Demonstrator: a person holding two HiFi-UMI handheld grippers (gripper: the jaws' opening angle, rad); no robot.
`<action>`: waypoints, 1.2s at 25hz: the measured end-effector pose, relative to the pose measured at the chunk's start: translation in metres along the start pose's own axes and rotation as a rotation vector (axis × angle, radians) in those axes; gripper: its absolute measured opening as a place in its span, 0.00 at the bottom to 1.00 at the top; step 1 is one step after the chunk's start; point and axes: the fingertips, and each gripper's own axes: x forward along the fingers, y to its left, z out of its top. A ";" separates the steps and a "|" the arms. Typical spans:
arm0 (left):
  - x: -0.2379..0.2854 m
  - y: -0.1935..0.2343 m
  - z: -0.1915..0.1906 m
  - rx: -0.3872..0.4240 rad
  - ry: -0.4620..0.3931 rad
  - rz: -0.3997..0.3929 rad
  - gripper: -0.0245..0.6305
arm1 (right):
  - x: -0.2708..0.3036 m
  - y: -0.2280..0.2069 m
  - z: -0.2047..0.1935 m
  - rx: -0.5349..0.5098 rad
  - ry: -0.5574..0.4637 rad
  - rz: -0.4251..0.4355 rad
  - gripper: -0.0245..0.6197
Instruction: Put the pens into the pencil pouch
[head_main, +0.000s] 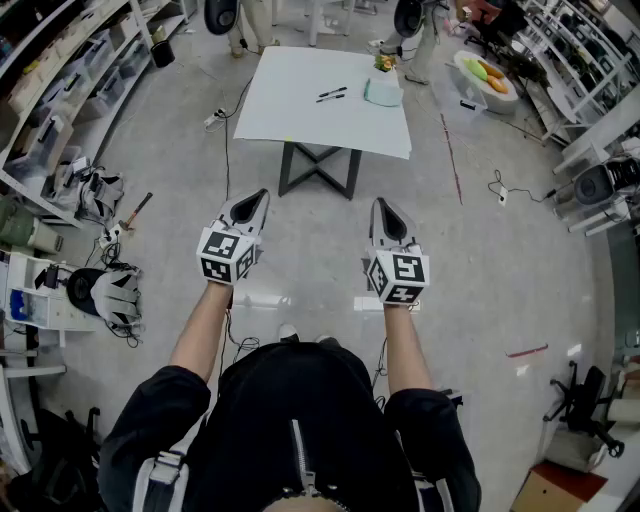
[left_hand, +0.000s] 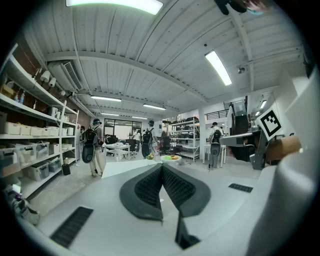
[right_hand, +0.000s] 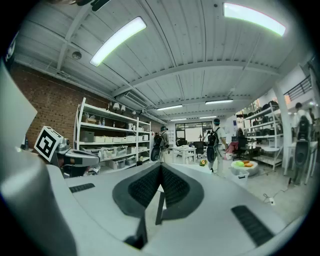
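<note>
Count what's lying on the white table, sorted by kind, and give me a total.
Thin black pens: 2
Pale teal fabric pencil pouch: 1
Small green-and-yellow item at the far edge, too small to identify: 1
Total: 4

Black zip top (head_main: 290, 400); white left gripper (head_main: 260, 196), right gripper (head_main: 381, 205), marker cubes (head_main: 228, 255).

White metal shelving racks (head_main: 70, 60) loaded with plastic bins (right_hand: 117, 151) are lining the grey polished concrete floor (head_main: 320, 250) at ten and two o'clock, marking this as a lab-like workshop. Long fluorescent tube lights (right_hand: 117, 41) are glowing on a white ribbed ceiling (right_hand: 200, 50), and people wearing backpacks (left_hand: 92, 147) are standing near white work tables (left_hand: 117, 146).
</note>
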 end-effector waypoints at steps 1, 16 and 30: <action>0.000 -0.001 0.002 0.001 -0.003 0.003 0.07 | -0.001 -0.001 0.000 0.006 0.001 0.000 0.05; 0.002 -0.016 0.006 0.008 -0.028 -0.008 0.32 | -0.008 -0.020 -0.021 0.014 0.061 -0.030 0.21; -0.006 -0.006 -0.015 -0.017 0.018 -0.041 0.38 | 0.001 0.004 -0.025 0.013 0.055 -0.013 0.36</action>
